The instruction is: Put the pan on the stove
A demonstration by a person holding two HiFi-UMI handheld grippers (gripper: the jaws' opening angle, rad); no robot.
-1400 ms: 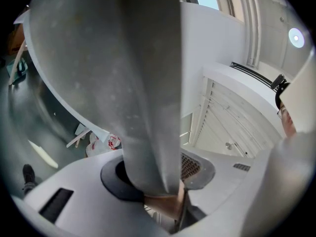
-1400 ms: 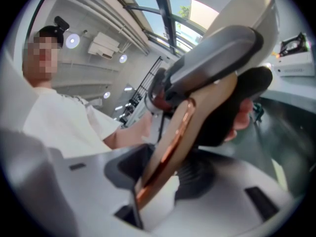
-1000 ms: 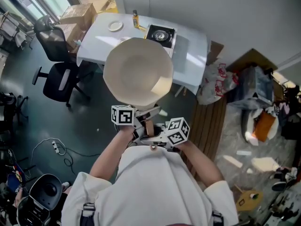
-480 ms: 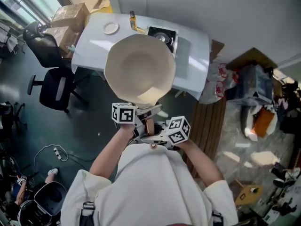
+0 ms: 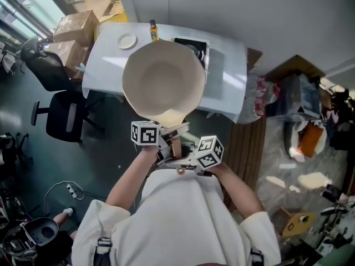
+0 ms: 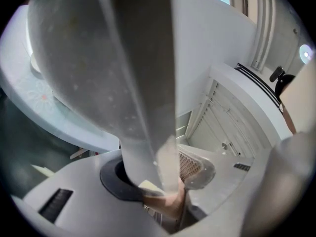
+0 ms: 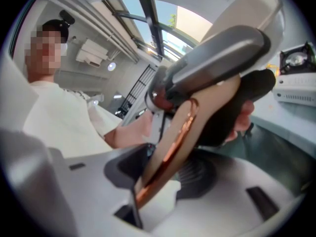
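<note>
While left tool (image 6: 160, 181) and right tool (image 7: 158, 177) clench its handle (image 7: 170, 142), pan (image 5: 162, 82) partly hides stove (image 5: 199, 46).

Cream pan (image 5: 163, 82) out ahead of me, handle in my left tool (image 5: 173, 136) and right tool (image 5: 178, 162), white desk (image 5: 228, 73) and stove (image 5: 195, 45) beyond.

- Pan (image 5: 163, 82): cream, round, empty, open side up, held in the air short of the stove; its tan handle (image 5: 176, 147) points back toward the person.
- Stove (image 5: 198, 44): black, single burner, sitting on the white desk (image 5: 227, 73), partly hidden behind the pan's far rim.
</note>
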